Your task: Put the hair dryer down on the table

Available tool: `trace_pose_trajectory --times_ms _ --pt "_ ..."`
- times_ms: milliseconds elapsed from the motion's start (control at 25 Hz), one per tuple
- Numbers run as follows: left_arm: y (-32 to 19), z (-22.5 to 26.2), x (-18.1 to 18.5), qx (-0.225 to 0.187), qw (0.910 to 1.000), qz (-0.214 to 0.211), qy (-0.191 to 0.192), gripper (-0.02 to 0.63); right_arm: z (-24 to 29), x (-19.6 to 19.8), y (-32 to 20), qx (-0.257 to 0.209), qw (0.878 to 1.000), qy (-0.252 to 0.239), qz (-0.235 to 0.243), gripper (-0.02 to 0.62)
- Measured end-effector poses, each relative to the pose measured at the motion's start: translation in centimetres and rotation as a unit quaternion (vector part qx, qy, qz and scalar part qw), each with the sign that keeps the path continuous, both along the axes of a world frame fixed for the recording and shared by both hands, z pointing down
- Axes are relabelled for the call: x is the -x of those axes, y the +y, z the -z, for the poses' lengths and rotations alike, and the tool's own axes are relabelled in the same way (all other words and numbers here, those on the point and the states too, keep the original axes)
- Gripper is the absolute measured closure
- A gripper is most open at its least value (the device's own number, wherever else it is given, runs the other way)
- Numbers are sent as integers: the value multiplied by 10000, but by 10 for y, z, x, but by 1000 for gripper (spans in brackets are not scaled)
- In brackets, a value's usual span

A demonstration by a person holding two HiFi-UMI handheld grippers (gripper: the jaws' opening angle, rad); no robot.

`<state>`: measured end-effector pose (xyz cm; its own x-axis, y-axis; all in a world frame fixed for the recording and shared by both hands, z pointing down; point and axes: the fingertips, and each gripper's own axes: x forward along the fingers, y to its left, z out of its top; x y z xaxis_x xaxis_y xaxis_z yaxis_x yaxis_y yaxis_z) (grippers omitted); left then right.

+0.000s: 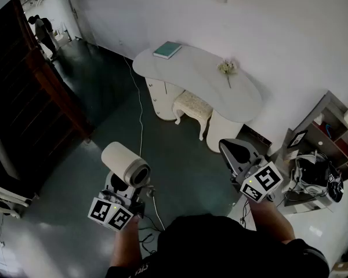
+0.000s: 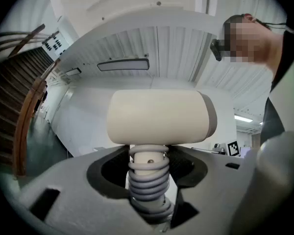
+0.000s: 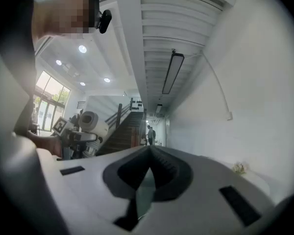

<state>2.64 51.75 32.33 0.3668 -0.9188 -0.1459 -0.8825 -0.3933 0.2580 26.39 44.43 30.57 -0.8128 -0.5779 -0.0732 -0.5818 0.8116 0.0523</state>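
left gripper (image 2: 148,174) gripping hair dryer (image 2: 157,116) handle, right gripper (image 3: 148,151) closed empty, book (image 1: 166,50) only in head view

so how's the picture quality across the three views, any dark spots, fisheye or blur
Head view: dim overall, the staircase at left nearly black, the white table brightest. Left gripper view: heavy fisheye with black corners; hair dryer fairly sharp, left tongs soft up close. Right gripper view: same fisheye bend, ceiling lights and windows blown out, shut right tongs slightly blurred.
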Motion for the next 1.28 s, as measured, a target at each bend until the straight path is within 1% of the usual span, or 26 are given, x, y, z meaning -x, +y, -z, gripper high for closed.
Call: trace_pose_trajectory --times_ms 120,200,360,600,720,840,1000,1080,1160,1280 --pt "-6 7 -12 -47 9996 164 -221 374 -4 -13 -1 46 9999 12 100 592" --pt "-8 13 -18 -96 9992 220 -306 374 -6 -23 -2 93 9999 -1 84 592" --pt "-13 18 -26 -130 9989 302 -327 374 -7 -35 -9 135 9999 -39 69 592" --pt "-24 17 -38 -59 9987 347 -355 374 -10 -45 -13 142 9998 -77 153 592" --pt "-30 18 -46 -37 9980 394 -489 374 -10 -51 -14 111 9997 -109 161 592" --pt "-38 22 -56 -76 9966 473 -673 374 -7 -58 -18 -18 9998 -154 131 592" --pt "-44 22 -74 -113 9942 576 -896 374 -11 -68 -20 168 9991 -311 238 591" --pt "-43 19 -86 -72 9942 584 -898 374 -17 -76 -18 293 9986 -312 320 591" --pt "-41 17 -97 -8 9951 566 -810 374 -22 -84 -15 363 9980 -318 396 591" --pt "-38 15 -112 77 9964 520 -661 374 -27 -97 -10 435 9967 -450 514 591"
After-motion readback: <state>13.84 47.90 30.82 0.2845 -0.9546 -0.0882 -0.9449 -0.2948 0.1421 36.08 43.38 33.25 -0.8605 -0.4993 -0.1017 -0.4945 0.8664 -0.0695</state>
